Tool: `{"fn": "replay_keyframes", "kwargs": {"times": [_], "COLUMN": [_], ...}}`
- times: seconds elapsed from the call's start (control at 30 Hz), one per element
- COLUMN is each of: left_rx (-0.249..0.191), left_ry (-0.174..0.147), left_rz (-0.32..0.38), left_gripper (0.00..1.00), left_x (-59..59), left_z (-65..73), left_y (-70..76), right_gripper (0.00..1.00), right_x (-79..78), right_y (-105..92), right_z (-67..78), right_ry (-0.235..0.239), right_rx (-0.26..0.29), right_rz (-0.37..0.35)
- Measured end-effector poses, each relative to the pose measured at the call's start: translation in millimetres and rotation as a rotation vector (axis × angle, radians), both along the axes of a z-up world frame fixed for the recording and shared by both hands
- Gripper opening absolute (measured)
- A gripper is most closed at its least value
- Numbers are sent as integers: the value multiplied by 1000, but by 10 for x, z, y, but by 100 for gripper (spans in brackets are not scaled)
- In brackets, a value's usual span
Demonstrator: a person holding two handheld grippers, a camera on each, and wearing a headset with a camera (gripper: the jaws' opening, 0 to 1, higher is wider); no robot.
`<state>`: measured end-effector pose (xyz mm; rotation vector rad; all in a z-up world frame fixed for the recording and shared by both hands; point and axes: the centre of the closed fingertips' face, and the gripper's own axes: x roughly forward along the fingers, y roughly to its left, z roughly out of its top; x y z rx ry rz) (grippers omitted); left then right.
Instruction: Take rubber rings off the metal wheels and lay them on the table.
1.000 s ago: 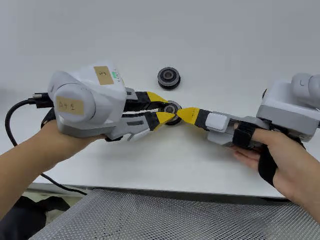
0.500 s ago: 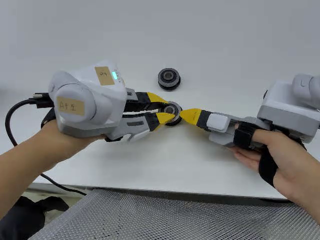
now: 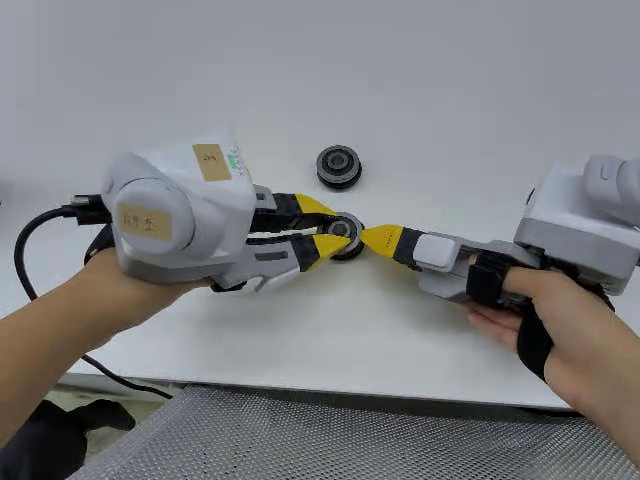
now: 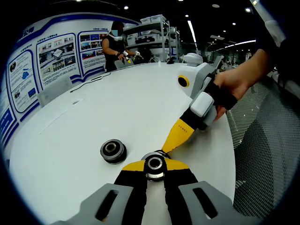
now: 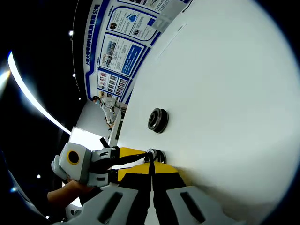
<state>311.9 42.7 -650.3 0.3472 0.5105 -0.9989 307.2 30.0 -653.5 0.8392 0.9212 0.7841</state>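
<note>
My left gripper is shut on a small metal wheel with a black rubber ring and holds it just above the table. The same wheel sits between the yellow fingertips in the left gripper view. My right gripper comes in from the right, its yellow tips pinched together on the black ring at the wheel's right rim. In the right gripper view the wheel lies just past the closed jaws. A second wheel with its ring on lies flat on the table behind them.
The second wheel lies to the left of the held one, and in the right gripper view it is farther out. A black cable trails from the left gripper. A metal mesh surface lies below the table's front edge.
The left gripper has rolled slightly in the hand, with the wheel still clamped. The right gripper's tips stay at the wheel's rim. The small downward shift comes from the camera.
</note>
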Motion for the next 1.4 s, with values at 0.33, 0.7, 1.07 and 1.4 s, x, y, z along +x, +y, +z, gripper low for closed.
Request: {"fn": "replay_keyframes", "kwargs": {"times": [0.33,0.7,1.07,1.4], "left_rx": [-3,-7,-8,-13], "left_ry": [1,1,0,-1], "left_rz": [1,4,3,3], "left_gripper": [13,13,13,13], "left_x": [4,5,1,-1], "left_z": [-2,-6,-9,-7], "left_y": [-1,2,2,1], "right_gripper": [1,1,1,1], "right_x": [7,9,-1,-16], "right_y": [34,91,88,100], "right_z": [26,56,65,91], "right_ry": [-47,-51,-72,-86], "right_rx": [-28,-18,-22,-16], "right_rz": [38,56,73,94]}}
